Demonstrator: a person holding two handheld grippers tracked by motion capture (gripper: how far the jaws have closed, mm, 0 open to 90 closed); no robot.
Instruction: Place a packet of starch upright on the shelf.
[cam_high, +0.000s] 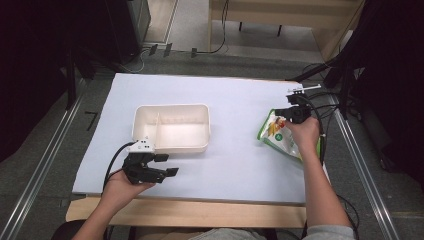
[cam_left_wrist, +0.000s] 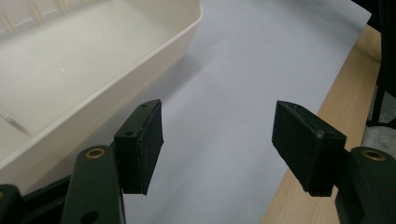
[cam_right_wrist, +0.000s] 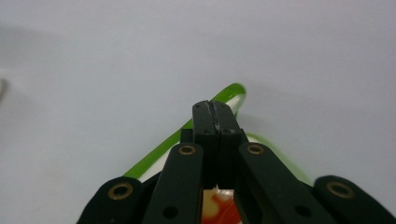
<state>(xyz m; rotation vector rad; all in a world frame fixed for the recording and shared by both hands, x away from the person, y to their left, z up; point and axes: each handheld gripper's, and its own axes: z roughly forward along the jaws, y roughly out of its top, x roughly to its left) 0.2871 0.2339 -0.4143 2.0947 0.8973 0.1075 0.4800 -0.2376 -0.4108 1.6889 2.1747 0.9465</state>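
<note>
We see a table covered with a white sheet (cam_high: 235, 95), its wooden near edge (cam_high: 200, 212) left bare. Left of the middle sits a cream tray (cam_high: 171, 143), rectangular, with a thin divider that splits off a narrower left compartment from a wider right one. Both compartments look empty to us.

At the near left, the left hand (cam_high: 121, 189) holds the left gripper (cam_high: 167, 165) just in front of the tray's near left corner. Its jaws point to the right and stand wide apart with nothing between them. In the left gripper view we see the two black pads (cam_left_wrist: 147, 140) separated by bare sheet, the tray's cream wall (cam_left_wrist: 140, 74) rising to the left of them and the wooden edge to the right.

At the right side of the sheet lies a snack bag (cam_high: 280, 137), white with a green border and an orange and yellow picture. The right hand (cam_high: 305, 132) holds the right gripper (cam_high: 285, 114) at the bag's far end. In the right gripper view the jaws of the right gripper (cam_right_wrist: 215, 116) are pressed together, and the bag's green edge (cam_right_wrist: 163, 149) runs under them on both sides, with a bit of the orange print just behind. We take them as pinched on the bag's top edge. The bag is well apart from the tray, with bare sheet between them.
</note>
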